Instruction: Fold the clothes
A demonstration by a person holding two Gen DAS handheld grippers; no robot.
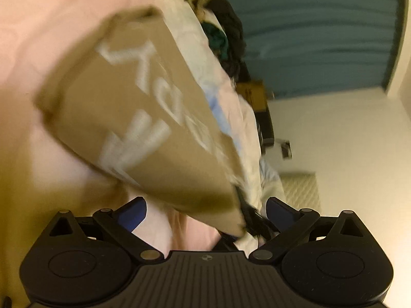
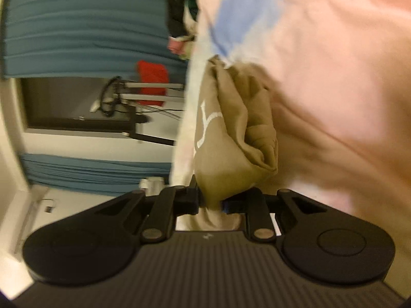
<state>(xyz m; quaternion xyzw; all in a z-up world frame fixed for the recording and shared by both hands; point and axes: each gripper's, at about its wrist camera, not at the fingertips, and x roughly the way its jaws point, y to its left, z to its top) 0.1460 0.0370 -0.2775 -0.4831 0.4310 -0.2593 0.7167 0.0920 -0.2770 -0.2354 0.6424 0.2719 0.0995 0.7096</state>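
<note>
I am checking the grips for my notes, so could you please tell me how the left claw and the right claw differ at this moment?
The left claw stands wide open; the right claw is shut on the tan garment. Tan cloth only passes between the left claw's blue pads without being pressed, whereas the right claw pinches a bunched fold. Both are black, and both point at the same garment on the pink bedding.

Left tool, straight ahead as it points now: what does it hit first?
Most likely the tan printed cloth garment, hanging right in front of the open left tool. Behind it lies pink bedding. Motion blur leaves depth unclear.
</note>
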